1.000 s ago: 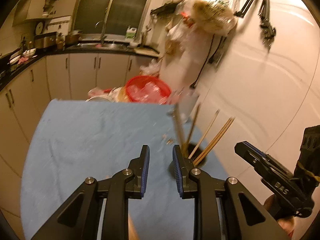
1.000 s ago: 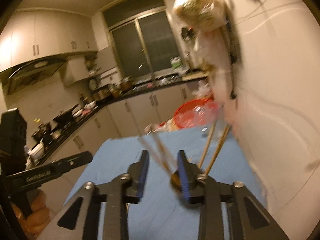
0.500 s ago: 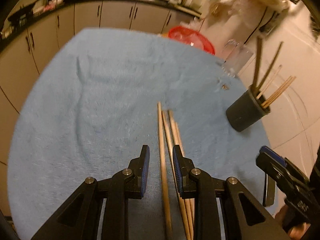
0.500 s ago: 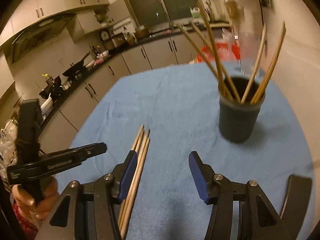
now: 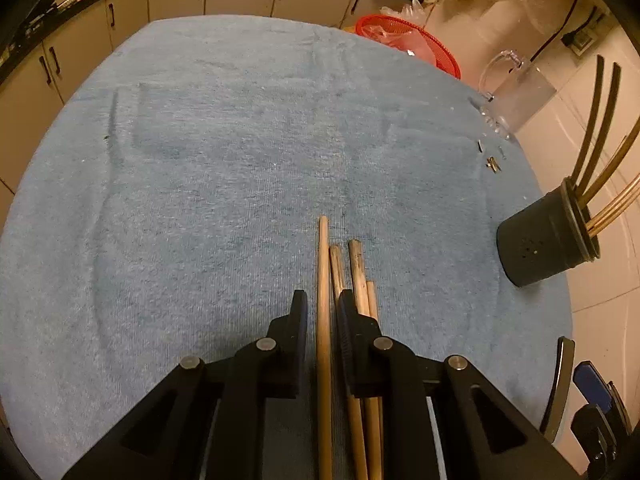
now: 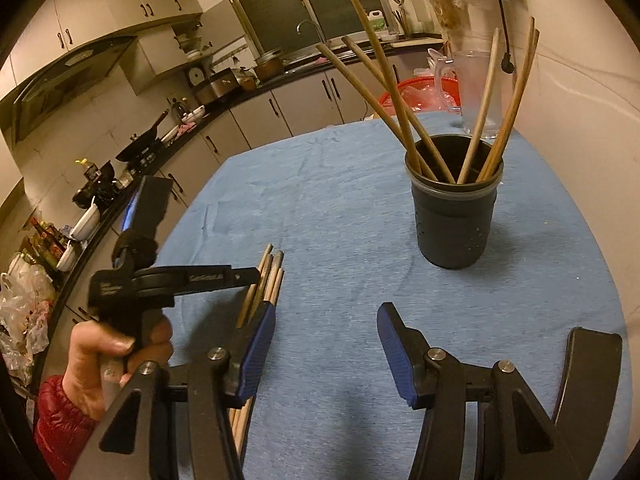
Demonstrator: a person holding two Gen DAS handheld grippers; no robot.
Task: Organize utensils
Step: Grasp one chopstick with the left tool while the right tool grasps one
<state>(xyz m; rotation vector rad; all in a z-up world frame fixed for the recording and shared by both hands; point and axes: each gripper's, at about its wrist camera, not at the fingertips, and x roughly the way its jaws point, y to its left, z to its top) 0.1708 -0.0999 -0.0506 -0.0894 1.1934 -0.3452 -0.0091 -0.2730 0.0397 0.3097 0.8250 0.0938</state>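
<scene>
Left wrist view: my left gripper [image 5: 322, 312] sits low over the blue terry cloth [image 5: 224, 168], jaws narrowed around the longest pale wooden chopstick [image 5: 322, 264] but not visibly pressing it; I cannot tell whether it is gripped. 3 more loose wooden chopsticks [image 5: 356, 272] lie just right of that stick, touching one another, one passing under my right-hand finger. My right gripper [image 6: 326, 340] hangs released, jaws wide, holding nothing.

Landmark: the dark round plastic utensil cup [image 6: 454, 216], upright, holding 6 chopsticks. The loose bundle lies well to the cup's left, toward the person.

Risk, as I judge it: closing now may catch 2 sticks instead of 1, since they lie packed together, and a shallow grip near the tip would let the stick pivot or drop. Splayed sticks in the cup could block insertion or tip it.

Surface: soft cloth, slightly creased. Beyond the cup stand a clear glass mug [image 5: 516, 96] and a red mesh basket [image 5: 404, 40]; kitchen cabinets and a dim counter lie behind.
</scene>
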